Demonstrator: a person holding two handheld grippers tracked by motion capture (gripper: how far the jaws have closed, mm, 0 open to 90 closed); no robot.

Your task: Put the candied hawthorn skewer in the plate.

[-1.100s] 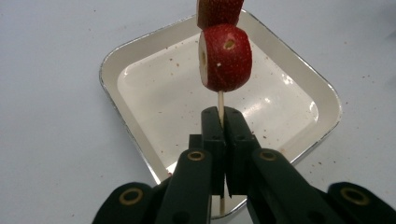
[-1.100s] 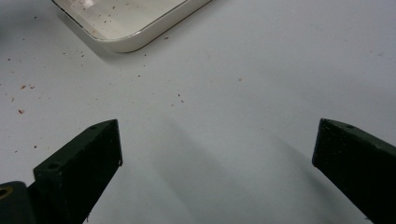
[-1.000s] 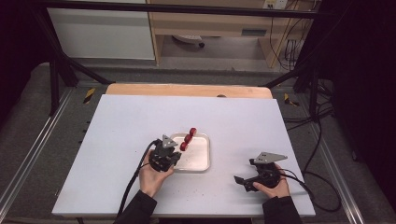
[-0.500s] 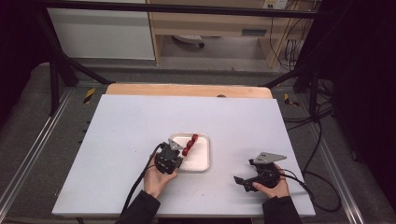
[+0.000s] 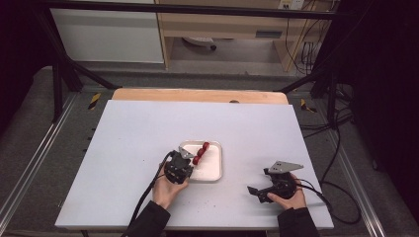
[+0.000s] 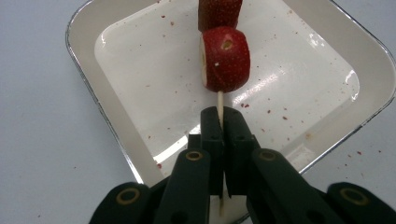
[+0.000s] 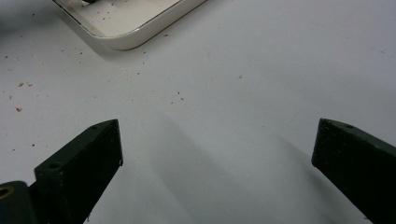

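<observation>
left tongs [image 6: 219, 126] pinch the strawberry skewer [image 6: 220, 100] — over the tray [image 6: 84, 74].

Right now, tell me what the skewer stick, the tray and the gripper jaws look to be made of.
Skewer stick: pale, matte and thin, probably wood or bamboo. Tray: glossy white with bright highlights and a thin dark rim edge, so likely glazed ceramic or enamelled metal; I cannot tell which. Left gripper, shut on the stick: matte black moulded-looking jaws with round fastener holes, probably plastic.
</observation>
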